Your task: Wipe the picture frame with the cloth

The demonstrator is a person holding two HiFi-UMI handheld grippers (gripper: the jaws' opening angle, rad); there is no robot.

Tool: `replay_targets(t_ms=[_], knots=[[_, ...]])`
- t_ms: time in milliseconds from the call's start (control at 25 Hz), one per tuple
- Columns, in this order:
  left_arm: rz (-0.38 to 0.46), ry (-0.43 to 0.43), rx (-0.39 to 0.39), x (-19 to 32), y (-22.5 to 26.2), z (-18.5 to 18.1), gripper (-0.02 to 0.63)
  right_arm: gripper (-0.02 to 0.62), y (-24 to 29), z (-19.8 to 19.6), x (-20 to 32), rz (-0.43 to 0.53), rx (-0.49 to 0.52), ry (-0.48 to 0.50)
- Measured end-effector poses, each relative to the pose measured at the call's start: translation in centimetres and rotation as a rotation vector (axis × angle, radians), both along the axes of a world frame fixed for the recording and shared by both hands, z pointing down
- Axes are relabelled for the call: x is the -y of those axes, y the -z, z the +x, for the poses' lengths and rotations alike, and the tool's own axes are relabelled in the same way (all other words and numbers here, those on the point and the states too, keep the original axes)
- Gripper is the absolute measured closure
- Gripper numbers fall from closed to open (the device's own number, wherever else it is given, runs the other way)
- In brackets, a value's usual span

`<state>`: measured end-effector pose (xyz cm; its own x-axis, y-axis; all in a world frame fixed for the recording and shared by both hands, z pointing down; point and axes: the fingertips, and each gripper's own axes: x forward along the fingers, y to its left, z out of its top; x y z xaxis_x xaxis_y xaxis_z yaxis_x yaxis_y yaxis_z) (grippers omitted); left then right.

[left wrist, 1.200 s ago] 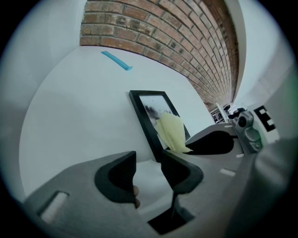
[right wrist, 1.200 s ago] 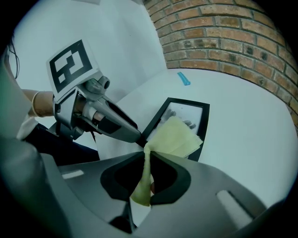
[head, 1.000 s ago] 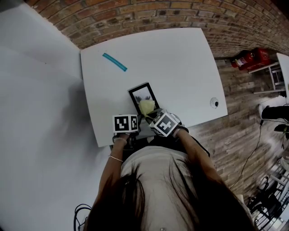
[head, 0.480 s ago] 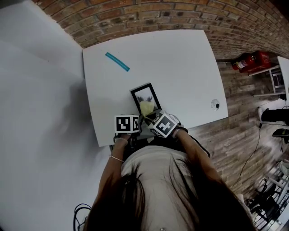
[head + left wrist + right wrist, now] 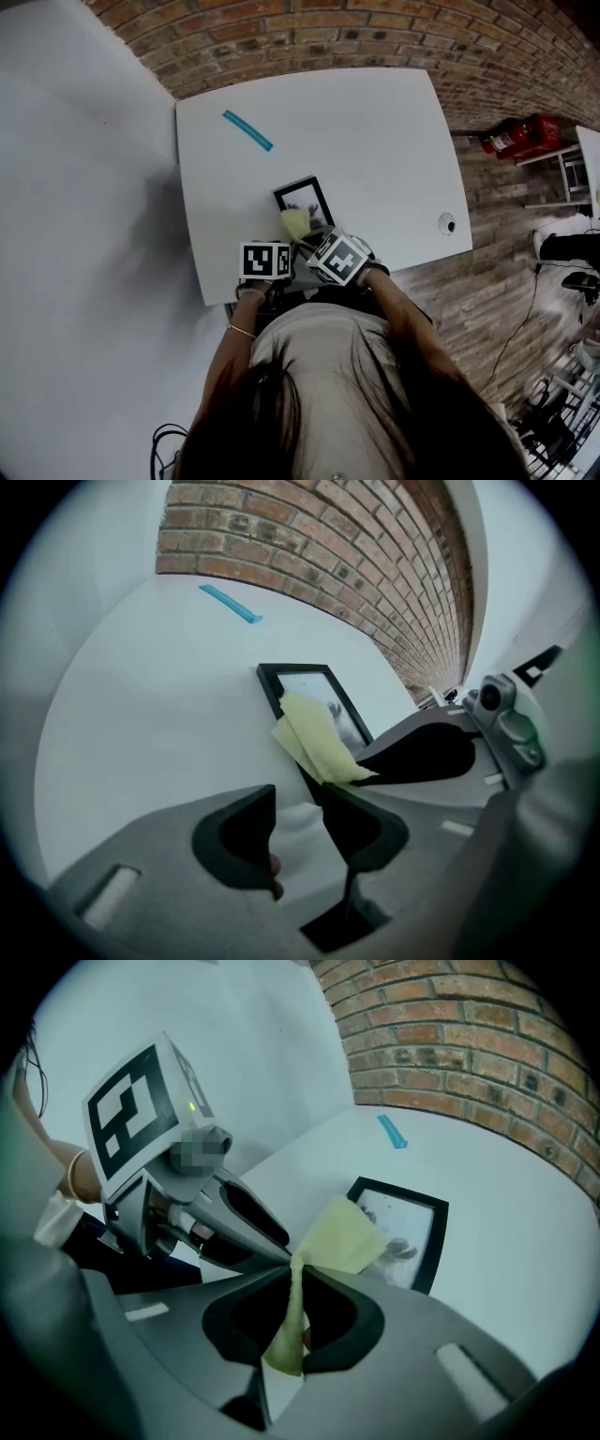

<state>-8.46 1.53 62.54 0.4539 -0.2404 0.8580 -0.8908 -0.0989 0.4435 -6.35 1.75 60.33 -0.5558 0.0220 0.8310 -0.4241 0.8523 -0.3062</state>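
My right tongs point(image 5: 292, 1274) are clamped on the yellow cloth point(image 5: 349, 1234), whose free end lies over the near left corner of the picture frame point(image 5: 304, 195). The frame lies flat close to the near edge of the tabletop point(image 5: 375, 131), about midway along it. My left tongs point(image 5: 298, 808) stand apart with nothing between them, just beside the frame; whether a tip touches it I cannot quite tell from here.

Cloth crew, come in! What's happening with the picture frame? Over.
Right gripper shut on cloth, cloth over near end of picture frame. Left gripper open beside it. Blue strip well away.
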Motion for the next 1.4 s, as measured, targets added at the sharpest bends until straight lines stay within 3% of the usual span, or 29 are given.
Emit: replay_targets(t_ms=[120,200,440,1400], knots=[[0.005,-0.003,0.041,0.0,-0.1,-0.5,0.452,0.555,-0.1,-0.2,-0.1,0.008,-0.01,0.02],[0.032,-0.027,0.11,0.1,-0.5,-1.4,0.601,0.557,-0.1,-0.5,0.0,0.011,-0.01,0.03],[0.01,-0.02,0.039,0.1,-0.6,-1.6,0.601,0.555,-0.2,-1.0,0.8,0.016,-0.01,0.031],[-0.014,-0.033,0.017,0.3,-0.6,-1.3,0.601,0.555,0.0,-3.4,5.3,0.056,0.0,0.0]])
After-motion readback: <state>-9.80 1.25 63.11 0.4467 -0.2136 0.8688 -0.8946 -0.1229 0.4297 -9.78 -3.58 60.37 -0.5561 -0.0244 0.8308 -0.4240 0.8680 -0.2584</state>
